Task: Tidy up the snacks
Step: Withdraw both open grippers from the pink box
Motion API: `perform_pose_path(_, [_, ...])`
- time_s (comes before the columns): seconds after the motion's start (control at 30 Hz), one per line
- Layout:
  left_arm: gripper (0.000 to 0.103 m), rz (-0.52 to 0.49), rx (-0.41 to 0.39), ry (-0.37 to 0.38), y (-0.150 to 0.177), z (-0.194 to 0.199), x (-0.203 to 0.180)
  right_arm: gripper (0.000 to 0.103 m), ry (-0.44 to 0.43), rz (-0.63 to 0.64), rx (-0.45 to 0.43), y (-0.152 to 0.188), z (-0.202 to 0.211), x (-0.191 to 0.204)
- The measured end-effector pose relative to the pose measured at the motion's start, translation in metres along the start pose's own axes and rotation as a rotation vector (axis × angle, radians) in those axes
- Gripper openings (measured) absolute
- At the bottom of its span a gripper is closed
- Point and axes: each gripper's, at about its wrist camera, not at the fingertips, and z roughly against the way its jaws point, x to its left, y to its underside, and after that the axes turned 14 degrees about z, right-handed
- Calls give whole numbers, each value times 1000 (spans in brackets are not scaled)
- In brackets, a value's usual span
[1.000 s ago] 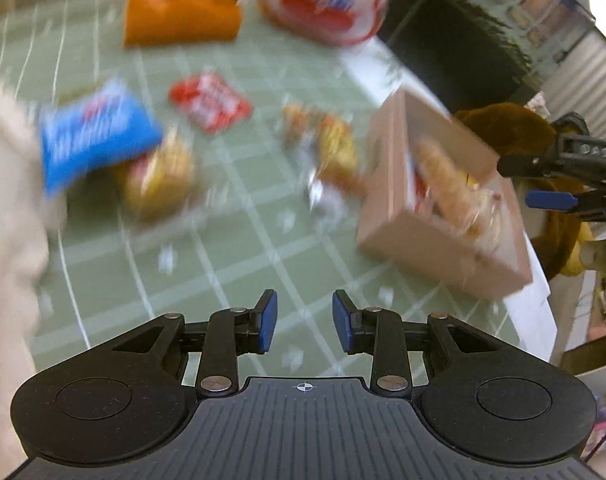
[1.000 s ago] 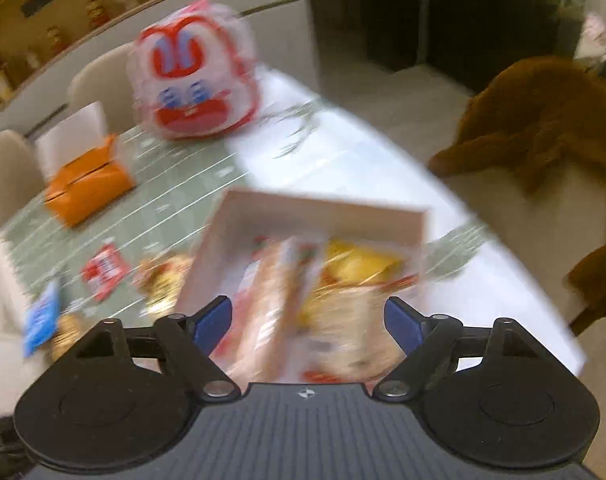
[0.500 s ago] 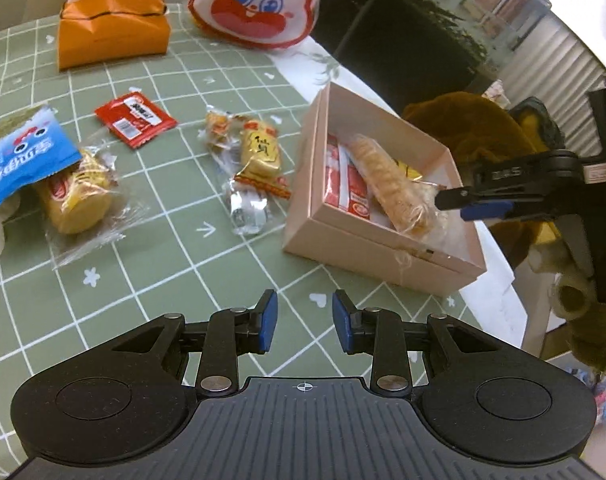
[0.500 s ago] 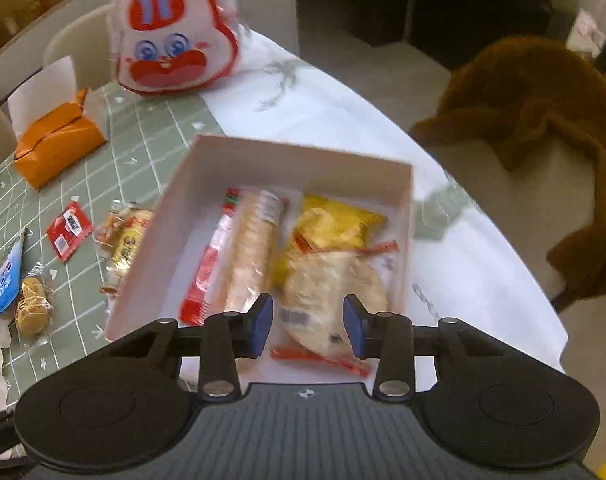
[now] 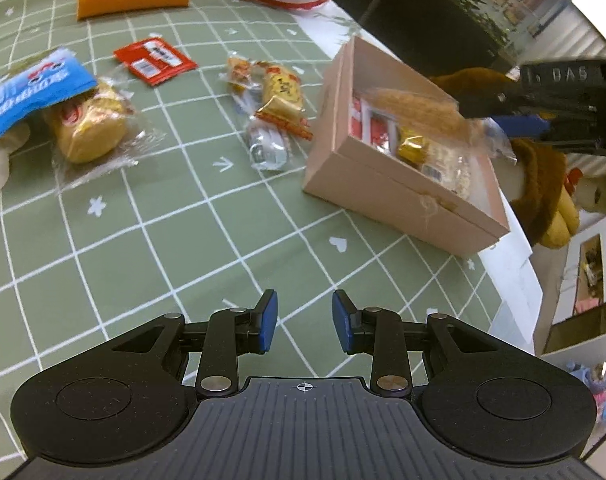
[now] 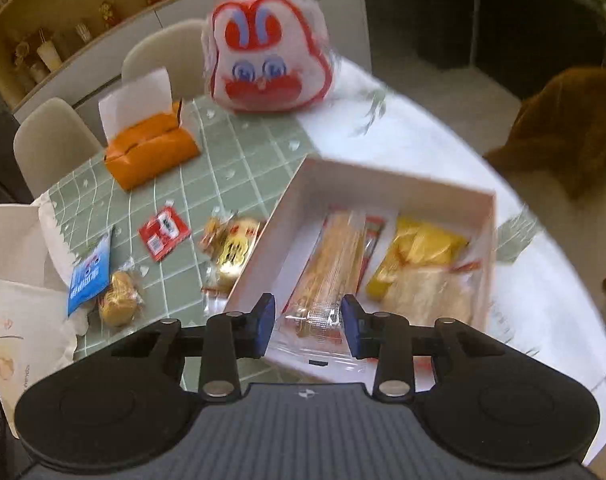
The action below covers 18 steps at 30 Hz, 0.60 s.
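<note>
My left fingers hung released at the bottom of the left view, slightly apart over the green checked surface with nothing between them. My right fingers had just been closing, and the near end of a long biscuit packet lay between them; I could not tell whether they pinched it. That packet sat in the open pink box at the centre right of the right view, beside a yellow packet. Left of the box, loose on the surface, lay a gold sweet packet, a red sachet, a wrapped bun and a blue packet overlapping the bun
</note>
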Motion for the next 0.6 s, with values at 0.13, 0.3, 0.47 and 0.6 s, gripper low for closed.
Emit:
perform_pose_path(0.13, [34,-10,10,-13,5,-1,1,81,114,-14,135,14,-28,-23])
perform_pose_path(0.3, [34,38,-21,-18,1,3,14,81,130,-69,113,18,-18,-32])
perform_pose_path(0.47, [34,94,-225,-50,-49,51,37,84,138,53,33,-21,2,12])
perform_pose_path(0.6, [34,188,-380,-168,-102,94,76,100,35,90,-41,-56,3,61])
